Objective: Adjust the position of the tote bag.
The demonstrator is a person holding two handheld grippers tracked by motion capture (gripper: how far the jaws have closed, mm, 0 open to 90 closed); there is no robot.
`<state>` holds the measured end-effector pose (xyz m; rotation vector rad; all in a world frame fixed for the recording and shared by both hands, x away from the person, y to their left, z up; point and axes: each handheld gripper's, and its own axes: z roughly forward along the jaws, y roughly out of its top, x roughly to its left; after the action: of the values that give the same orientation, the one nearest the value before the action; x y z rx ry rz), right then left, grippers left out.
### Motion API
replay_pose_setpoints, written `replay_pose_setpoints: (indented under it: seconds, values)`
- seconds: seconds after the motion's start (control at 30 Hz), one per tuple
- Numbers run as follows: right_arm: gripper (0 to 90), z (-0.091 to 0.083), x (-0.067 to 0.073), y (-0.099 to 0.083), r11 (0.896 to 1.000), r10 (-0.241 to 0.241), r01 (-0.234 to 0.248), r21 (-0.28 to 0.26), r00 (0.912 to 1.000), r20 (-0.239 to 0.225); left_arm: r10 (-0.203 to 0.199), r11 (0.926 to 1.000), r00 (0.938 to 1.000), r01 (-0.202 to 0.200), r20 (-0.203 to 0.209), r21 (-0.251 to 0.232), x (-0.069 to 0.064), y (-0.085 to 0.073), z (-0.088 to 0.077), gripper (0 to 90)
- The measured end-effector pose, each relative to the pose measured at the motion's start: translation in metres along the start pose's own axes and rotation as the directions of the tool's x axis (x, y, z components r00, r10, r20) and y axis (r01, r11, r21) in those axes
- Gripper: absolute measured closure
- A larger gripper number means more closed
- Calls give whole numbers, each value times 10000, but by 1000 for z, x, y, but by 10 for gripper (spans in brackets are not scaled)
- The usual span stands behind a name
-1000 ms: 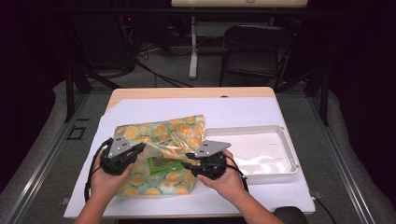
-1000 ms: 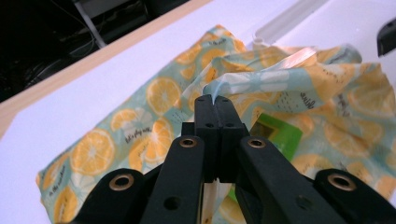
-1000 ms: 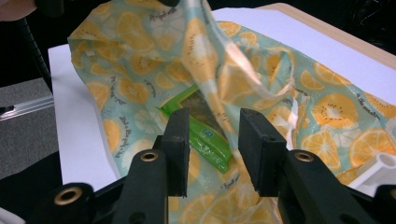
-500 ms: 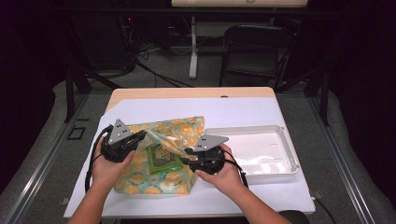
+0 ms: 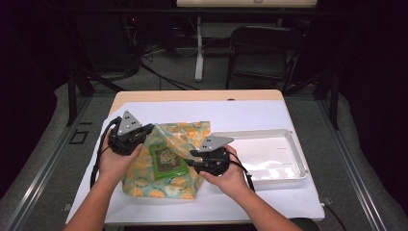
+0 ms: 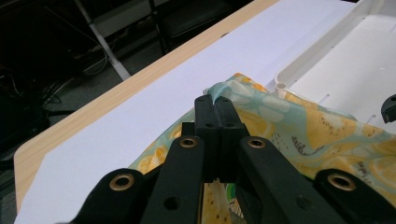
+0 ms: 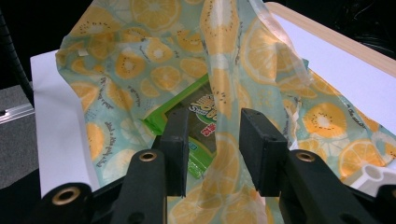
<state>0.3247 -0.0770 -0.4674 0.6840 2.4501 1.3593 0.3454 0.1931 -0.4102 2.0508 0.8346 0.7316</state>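
High view: compared with 1 second ago, the left gripper [image 5: 153,128] has risen and drawn away toward the table's left side, pulling the bag's edge with it, so the fruit-print bag [image 5: 163,180] now looks narrower and bunched up. The green packet [image 5: 167,160] inside it shows more plainly through the clear front than before. The right gripper [image 5: 188,159] sits in much the same spot, near the bag's right side, next to the white tray [image 5: 288,175].

Left gripper view: the left gripper [image 6: 215,99] has its jaws clenched tight on a pale blue-green fold of the bag [image 6: 299,123], with the fold poking out just past the tips. The tray [image 6: 303,70] lies just beyond the bag's far corner.

Right gripper view: the right gripper [image 7: 214,122] has its jaws released and standing partly apart. A raised strip of the clear, printed bag [image 7: 140,60] runs between them, and the pads do not press on it. The left jaw sits over the edge of the green packet [image 7: 196,116]; whether it touches the packet cannot be told.

Count: 2 grippers, 1 bag, 1 green packet, 1 tray, all on 1 table [image 5: 192,95] covered with a white sheet [image 5: 250,113]. The bag lies on the sheet between the 2 hands, left of the tray.
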Motion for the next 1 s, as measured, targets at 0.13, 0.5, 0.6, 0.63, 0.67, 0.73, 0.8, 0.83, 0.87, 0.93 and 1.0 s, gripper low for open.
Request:
replay_pose_setpoints:
  seconds: [0.13, 0.5, 0.6, 0.63, 0.67, 0.73, 0.8, 0.83, 0.87, 0.93, 1.0]
  values:
    - [627, 2, -3, -1, 9999, 122, -123, 42, 9998, 137, 8, 10000, 10000, -8, -19, 42, 2, 4, 4, 900]
    - [621, 6, -7, 4, 9998, 153, -154, 117, 9999, 75, -22, 9999, 10000, 23, -61, 159, 8, 13, 9, 900]
    - [619, 9, -7, 8, 9997, 65, -67, 245, 10000, 61, 11, 9999, 9999, -9, -113, 160, 9, 15, 10, 900]
    - [617, 10, -7, 9, 9996, 38, -40, 267, 10000, 63, -27, 9999, 9999, 29, -115, 137, 11, 17, 10, 900]
    - [617, 11, -7, 10, 9996, 47, -49, 271, 10000, 80, -30, 9999, 9999, 31, -101, 163, 12, 18, 11, 900]
    - [615, 12, -7, 12, 9996, 61, -65, 280, 9999, 134, -61, 9998, 9999, 63, -111, 170, 13, 18, 11, 900]
    - [614, 13, -8, 14, 9995, 98, -104, 301, 9997, 214, -57, 9998, 9999, 59, -112, 215, 15, 21, 13, 900]
    - [613, 14, -9, 16, 9996, 110, -118, 272, 9995, 282, -63, 9997, 9999, 65, -102, 224, 15, 22, 13, 900]
    - [613, 15, -9, 18, 9997, 101, -108, 229, 9995, 297, -21, 9997, 9999, 24, -120, 244, 15, 23, 13, 900]
    - [613, 15, -10, 21, 9998, 118, -124, 174, 9992, 377, 11, 9996, 9999, -7, -140, 277, 16, 25, 14, 900]
    - [614, 15, -11, 23, 9998, 116, -122, 137, 9991, 401, 21, 9995, 9999, -17, -126, 306, 16, 26, 15, 900]
